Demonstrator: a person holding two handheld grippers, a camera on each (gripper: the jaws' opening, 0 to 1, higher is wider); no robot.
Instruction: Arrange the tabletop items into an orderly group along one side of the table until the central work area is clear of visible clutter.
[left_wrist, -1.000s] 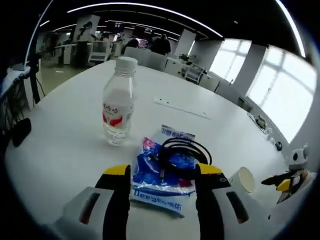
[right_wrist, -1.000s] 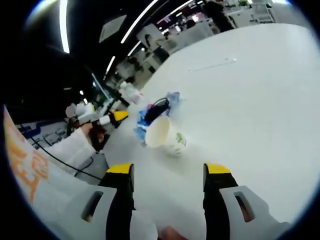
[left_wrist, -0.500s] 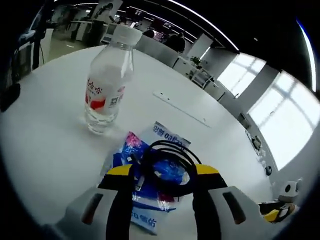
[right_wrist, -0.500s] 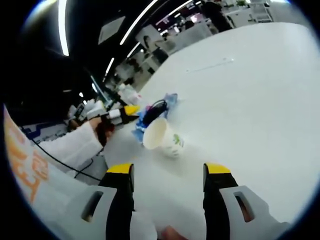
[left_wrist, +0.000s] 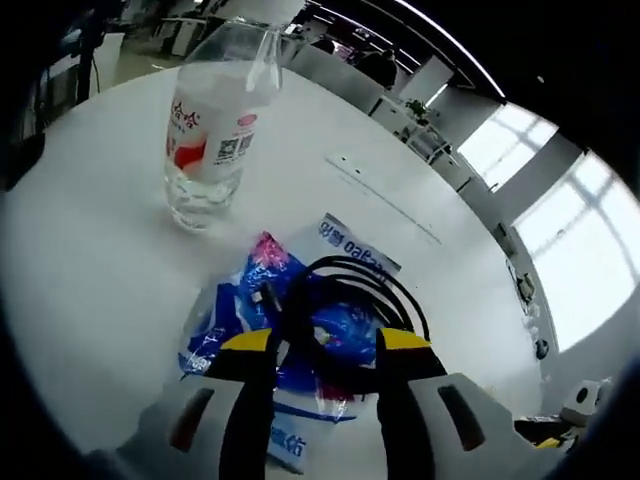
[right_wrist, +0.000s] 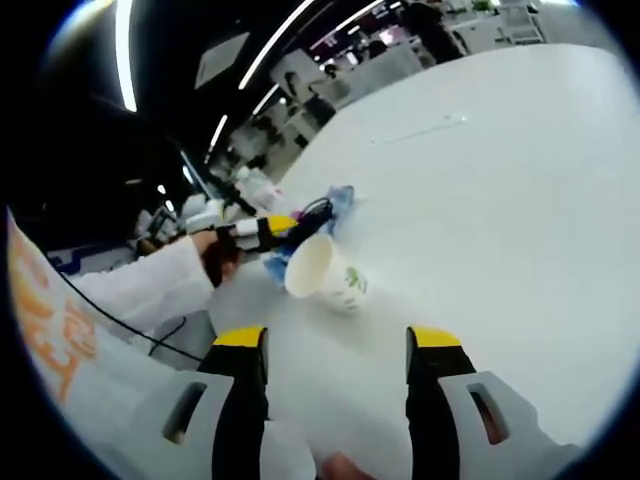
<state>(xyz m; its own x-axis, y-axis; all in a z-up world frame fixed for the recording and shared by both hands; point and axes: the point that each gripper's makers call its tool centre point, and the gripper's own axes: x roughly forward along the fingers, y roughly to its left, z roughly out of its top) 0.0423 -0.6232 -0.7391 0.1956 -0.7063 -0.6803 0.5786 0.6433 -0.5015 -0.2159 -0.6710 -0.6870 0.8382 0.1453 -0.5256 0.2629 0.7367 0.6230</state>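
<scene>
In the left gripper view, the left gripper (left_wrist: 315, 345) has its two yellow-tipped jaws spread apart, one on each side of a coiled black cable (left_wrist: 345, 300) that lies on top of a blue snack packet (left_wrist: 262, 320); whether the jaws touch the packet cannot be told. The packet lies flat on the white table (left_wrist: 90, 270), with its white printed end pointing to the far side. Further out and to the left stands a clear water bottle (left_wrist: 212, 130) with a red and white label, upright, near the packet but apart from it. Beyond the packet a thin pale strip (left_wrist: 385, 195) lies on the table, well apart from the other things. In the right gripper view, the right gripper (right_wrist: 337, 350) also has its jaws spread, with nothing between them, hovering over bare table (right_wrist: 500, 210). Just ahead of it a paper cup (right_wrist: 325, 275) lies on its side with its open mouth turned to the left and a green print on its wall. Behind the cup is the blue packet (right_wrist: 335, 198) with the black cable (right_wrist: 312, 214), and the left gripper (right_wrist: 262, 230) comes in from the left, held by a hand (right_wrist: 215, 260) in a white sleeve (right_wrist: 140, 295), its yellow tip at the packet.
</scene>
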